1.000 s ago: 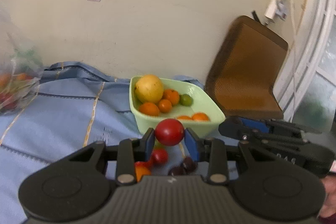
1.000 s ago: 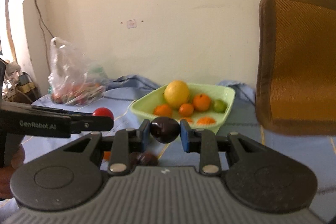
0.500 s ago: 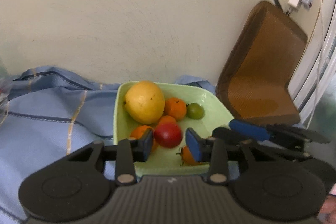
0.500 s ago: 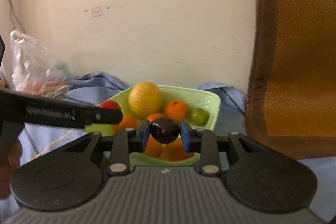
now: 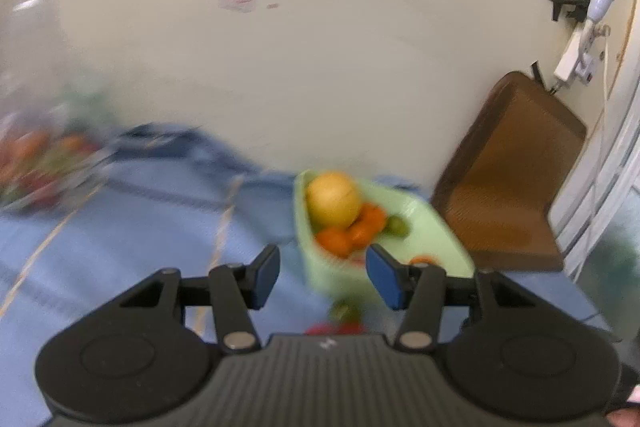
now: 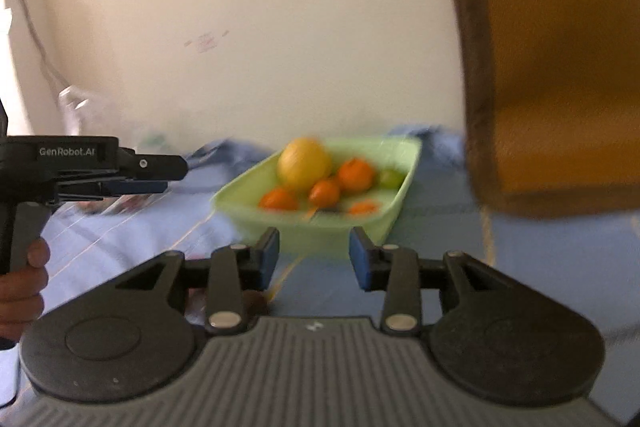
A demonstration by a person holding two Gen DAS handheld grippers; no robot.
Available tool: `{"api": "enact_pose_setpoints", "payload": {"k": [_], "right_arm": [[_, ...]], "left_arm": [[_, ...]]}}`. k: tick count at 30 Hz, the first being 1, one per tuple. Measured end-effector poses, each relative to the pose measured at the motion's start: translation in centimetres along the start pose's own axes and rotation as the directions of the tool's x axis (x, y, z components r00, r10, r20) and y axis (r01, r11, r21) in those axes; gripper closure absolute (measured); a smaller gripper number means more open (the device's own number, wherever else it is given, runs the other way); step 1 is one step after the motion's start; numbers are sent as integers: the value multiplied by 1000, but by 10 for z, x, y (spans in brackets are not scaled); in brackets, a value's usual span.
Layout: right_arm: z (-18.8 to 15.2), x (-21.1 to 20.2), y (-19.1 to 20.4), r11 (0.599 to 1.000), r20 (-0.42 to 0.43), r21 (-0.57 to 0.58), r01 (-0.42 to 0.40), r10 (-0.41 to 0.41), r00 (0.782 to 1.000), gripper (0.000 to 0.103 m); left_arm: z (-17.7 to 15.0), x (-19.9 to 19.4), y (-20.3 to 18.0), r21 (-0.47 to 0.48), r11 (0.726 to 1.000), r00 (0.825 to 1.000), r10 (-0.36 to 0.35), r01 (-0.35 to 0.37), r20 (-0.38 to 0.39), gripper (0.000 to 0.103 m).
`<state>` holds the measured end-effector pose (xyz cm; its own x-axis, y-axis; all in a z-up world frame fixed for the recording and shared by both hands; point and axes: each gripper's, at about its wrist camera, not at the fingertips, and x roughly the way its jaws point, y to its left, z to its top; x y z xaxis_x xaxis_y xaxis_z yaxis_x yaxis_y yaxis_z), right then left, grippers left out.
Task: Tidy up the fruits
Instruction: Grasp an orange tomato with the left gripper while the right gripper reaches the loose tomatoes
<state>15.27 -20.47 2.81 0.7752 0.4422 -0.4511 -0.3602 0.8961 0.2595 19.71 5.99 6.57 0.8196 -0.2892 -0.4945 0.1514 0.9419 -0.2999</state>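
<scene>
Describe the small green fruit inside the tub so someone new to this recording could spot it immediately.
Start at the pale green tub on the blue cloth, beside the brown chair back. Among its fruit, a large yellow one stands at the back with oranges around it. The small green fruit lies at the far right of the pile, the only green one there.

Two wrist views, shared green tray (image 5: pixel 436 227)

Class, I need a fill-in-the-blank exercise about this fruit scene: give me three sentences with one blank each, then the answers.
1. The biggest fruit in the tray is ____ in colour.
2. The fruits sit in a light ____ tray.
3. Nothing sits between the right gripper's jaws; the cloth under the tray is ____.

Answers: yellow; green; blue
</scene>
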Motion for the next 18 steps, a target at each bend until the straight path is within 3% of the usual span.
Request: {"api": "enact_pose_setpoints", "payload": {"k": [7,12,18], "right_arm": [[-25,-3,29,997,-71,-47,-65,62,996,62],[-11,4,27,998,-80,4,-70,70,994,62],[4,32,29,995,-151,29,-93,96,984,63]], "left_arm": [[-51,-12,-5,90,994,996,63,-56,-69,54],[-61,1,-21,213,972,991,114,-98,-65,48],[-64,12,-24,230,968,990,116,-96,-77,52]]}}
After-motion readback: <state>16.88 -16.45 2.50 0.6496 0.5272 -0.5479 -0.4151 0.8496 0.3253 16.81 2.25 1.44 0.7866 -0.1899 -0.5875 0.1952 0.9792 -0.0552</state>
